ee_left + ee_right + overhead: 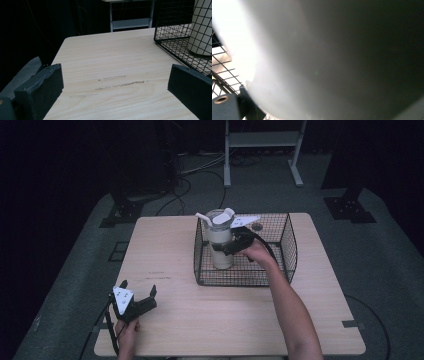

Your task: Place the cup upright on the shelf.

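A tall cream-white plastic tumbler (220, 242) with a clear lid and a white straw stands upright inside a black wire-mesh basket (287, 245), toward the basket's left side. The basket sits on the far half of the pale wooden desk (175, 250), a little right of the middle.

The right gripper (226, 249) reaches into the basket from the person's side and meets the tumbler at about mid-height, its black jaws set against the cup's wall on either side, closed around it (the grey three-cornered plate on top of this gripper points away toward the far rim of the basket). In the right gripper view the tumbler's smooth pale wall (324, 60) sits right up against the camera, blurred, with a slice of the basket's mesh (222, 65) at the left edge and part of one jaw at the lower left corner. Whether the tumbler's base touches the basket floor or is lifted clear cannot be told.

The left gripper (138, 289) is well apart from the basket, low over the near left corner of the desk, held by the person's left hand (126, 332). Its jaws are spread wide with nothing between them; in the left gripper view they frame bare wood with a few faint scuff marks (120, 82), and the basket's near corner (172, 42) with the tumbler's lower part (202, 32) behind the mesh appears at the upper right.
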